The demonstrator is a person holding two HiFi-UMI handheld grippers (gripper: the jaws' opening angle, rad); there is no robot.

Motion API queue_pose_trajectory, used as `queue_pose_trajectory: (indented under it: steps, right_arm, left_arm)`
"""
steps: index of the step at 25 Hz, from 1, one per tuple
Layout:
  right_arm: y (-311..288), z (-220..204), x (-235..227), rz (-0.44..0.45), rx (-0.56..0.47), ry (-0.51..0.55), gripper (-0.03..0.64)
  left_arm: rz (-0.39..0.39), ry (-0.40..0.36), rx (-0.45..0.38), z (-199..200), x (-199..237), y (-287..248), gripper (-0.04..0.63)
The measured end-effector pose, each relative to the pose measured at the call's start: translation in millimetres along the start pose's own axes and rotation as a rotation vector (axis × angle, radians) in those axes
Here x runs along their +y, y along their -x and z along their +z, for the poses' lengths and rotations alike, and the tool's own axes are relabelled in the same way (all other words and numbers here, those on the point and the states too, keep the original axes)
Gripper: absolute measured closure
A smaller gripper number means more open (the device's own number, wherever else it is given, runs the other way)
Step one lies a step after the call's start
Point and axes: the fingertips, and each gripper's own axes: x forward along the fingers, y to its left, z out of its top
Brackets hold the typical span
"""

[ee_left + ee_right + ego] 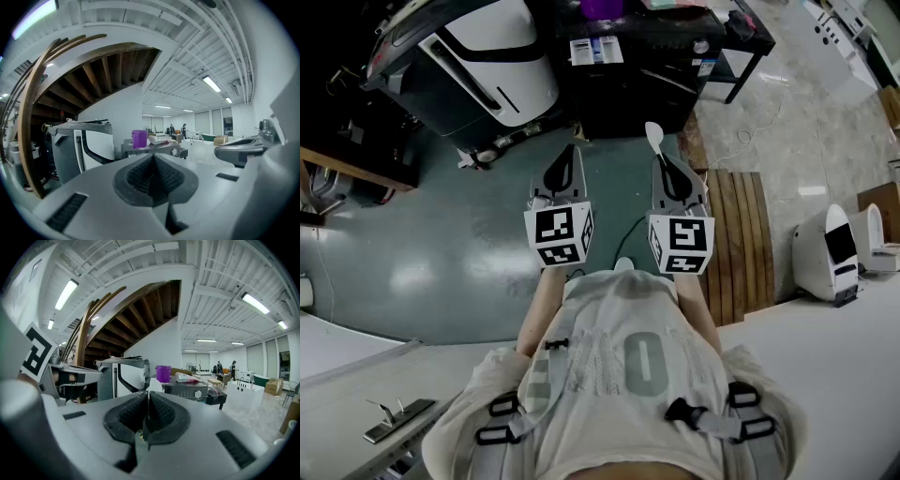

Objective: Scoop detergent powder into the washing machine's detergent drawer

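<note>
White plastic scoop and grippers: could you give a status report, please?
Left gripper shut, empty. Right gripper shut on white plastic scoop. Dark washing machine ahead, not reached.

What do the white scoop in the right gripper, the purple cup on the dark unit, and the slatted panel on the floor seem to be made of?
Scoop: probably plastic; plain white, smooth, thin bowl.
Purple cup: likely plastic; one even bright colour, though too small to be sure.
Slatted panel: looks like wood; parallel brown boards with gaps, matt.
</note>
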Motion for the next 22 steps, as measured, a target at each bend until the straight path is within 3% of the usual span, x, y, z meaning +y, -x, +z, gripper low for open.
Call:
queue_pose_trajectory:
  steps: [22]
  right_arm:
    - [-5.2, -20.8, 4.9, 0.05, 0.03, 0.028, 0.607]
  left_arm:
    - [0.027, 0.009, 0.021, -11.2, 7.0, -8.2, 0.574]
